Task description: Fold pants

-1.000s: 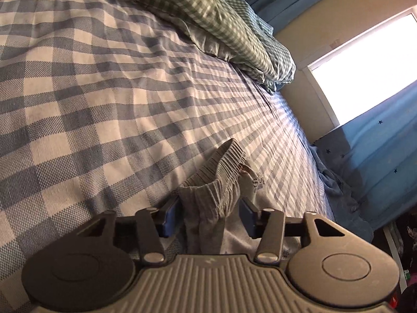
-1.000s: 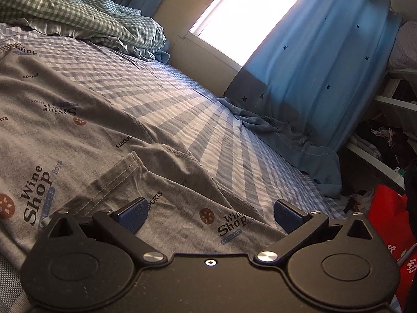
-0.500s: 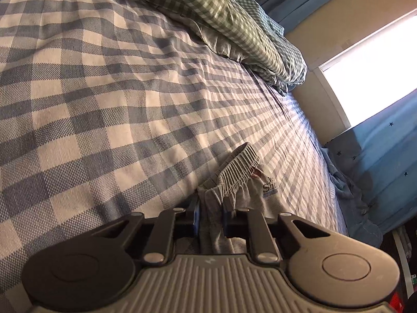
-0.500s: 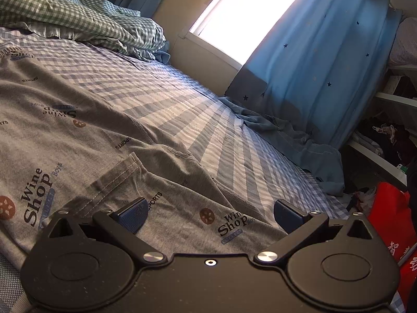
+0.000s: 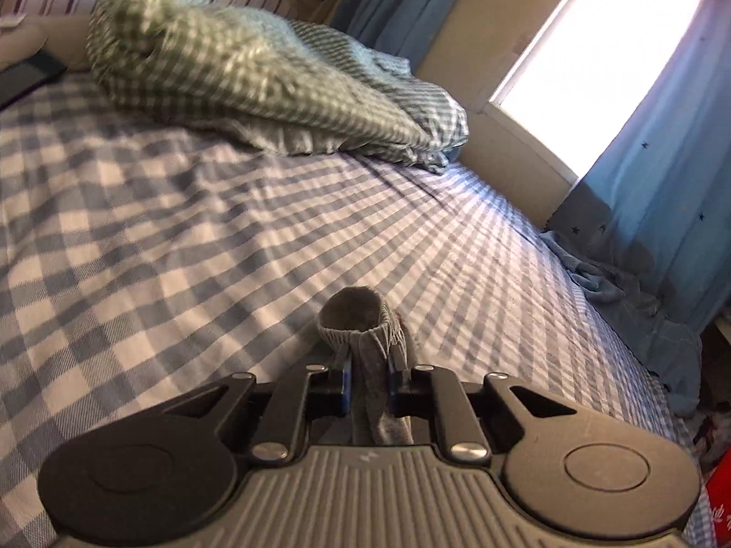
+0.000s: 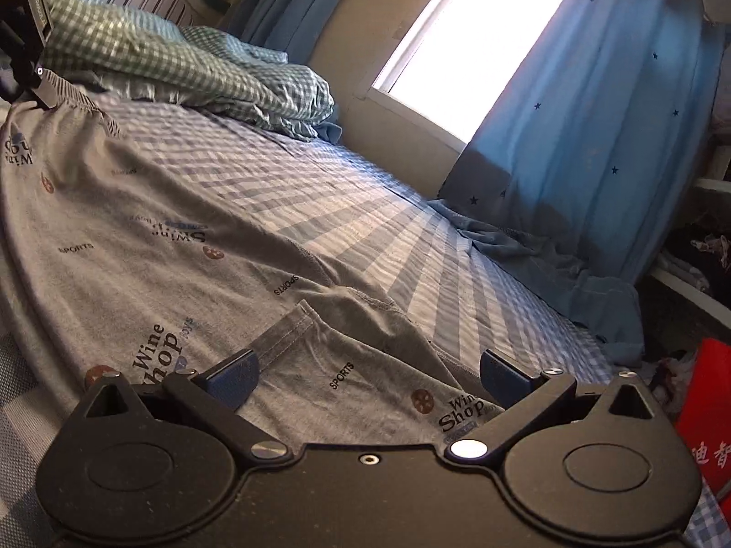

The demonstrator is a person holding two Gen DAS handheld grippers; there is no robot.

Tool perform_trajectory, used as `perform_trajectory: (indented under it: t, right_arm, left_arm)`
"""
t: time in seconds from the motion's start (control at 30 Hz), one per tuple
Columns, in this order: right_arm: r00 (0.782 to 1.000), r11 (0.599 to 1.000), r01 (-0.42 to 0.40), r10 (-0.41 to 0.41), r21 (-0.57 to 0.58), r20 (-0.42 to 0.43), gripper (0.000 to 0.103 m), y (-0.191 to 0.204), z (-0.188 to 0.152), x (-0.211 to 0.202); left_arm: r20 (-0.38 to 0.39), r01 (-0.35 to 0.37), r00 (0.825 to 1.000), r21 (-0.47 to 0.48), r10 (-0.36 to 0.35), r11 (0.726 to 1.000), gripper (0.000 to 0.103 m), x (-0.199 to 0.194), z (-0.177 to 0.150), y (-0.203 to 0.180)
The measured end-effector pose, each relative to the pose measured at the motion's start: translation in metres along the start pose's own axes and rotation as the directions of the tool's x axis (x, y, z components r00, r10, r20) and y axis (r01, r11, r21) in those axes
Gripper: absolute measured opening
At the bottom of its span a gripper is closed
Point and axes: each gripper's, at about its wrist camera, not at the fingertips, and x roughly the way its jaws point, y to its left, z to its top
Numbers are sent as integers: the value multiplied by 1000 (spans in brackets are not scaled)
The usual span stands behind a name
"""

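Grey printed pants [image 6: 137, 237] lie spread on the blue checked bed sheet [image 5: 160, 237]. My left gripper [image 5: 369, 379] is shut on a bunched part of their elastic waistband [image 5: 361, 319], which stands up in a loop above the sheet. In the right wrist view that same gripper [image 6: 39, 82] shows at the far left, holding the waist end raised. My right gripper [image 6: 365, 374] is open, low over a leg end of the pants, with the striped hem [image 6: 283, 333] near its left finger and cloth lying between the fingers untouched.
A green checked quilt [image 5: 256, 73] is heaped at the head of the bed. A blue curtain [image 6: 594, 137] hangs by the bright window, pooling onto the bed's far edge. A red bag [image 6: 703, 420] sits off the bed on the right. A dark flat device [image 5: 23, 77] lies at far left.
The left gripper's jaws closed on the waistband, then lifted it off the sheet and rolled. In the right wrist view the pants' waist end rose; the right gripper barely moved.
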Motion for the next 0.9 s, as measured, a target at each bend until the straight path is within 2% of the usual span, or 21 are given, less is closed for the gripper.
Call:
perform_trajectory:
  t: [0.13,0.2,0.27,0.37,0.5,0.6,0.63,0.7,0.77,0.83,0.9]
  right_arm:
    - [997,992,74,-77,107,31,102,-42,-12,-20]
    - [993,986,119,-121,121,11,102,-66,-25,-28]
    - [986,977,167,-168,133,-8,102,-90,-42,-36]
    - [969,956,247,-243,158,-41,102,-129,-69,-51]
    - [927,910,374,-360,181,-106,102,-177,-107,-69]
    - [891,870,451,-425,202,-159,102,-208,-136,-82]
    - [880,857,471,-440,208,-179,102,-215,-144,-85]
    - [857,833,509,-466,218,-221,102,-227,-162,-91]
    - [842,815,531,-476,232,-256,102,-235,-176,-97]
    - [841,810,531,-467,248,-273,102,-239,-185,-101]
    - [853,821,510,-446,257,-271,102,-239,-189,-105]
  left_arm:
    - [61,56,996,200,-70,978,15,-18,8,-64]
    - [68,106,989,284,-130,953,15,-23,9,-101]
    - [64,165,977,384,-205,909,15,-28,2,-145]
    - [27,252,949,533,-314,808,15,-38,-24,-209]
    - [-92,377,894,683,-439,625,15,-47,-84,-283]
    - [-220,459,854,746,-472,483,15,-44,-143,-326]
    - [-257,473,847,764,-465,439,16,-41,-164,-338]
    - [-327,498,837,787,-438,364,18,-31,-207,-355]
    - [-383,514,834,802,-397,305,30,-19,-248,-361]
    - [-400,496,850,827,-342,265,35,-8,-279,-359]
    - [-394,482,856,843,-335,238,46,-8,-295,-352]
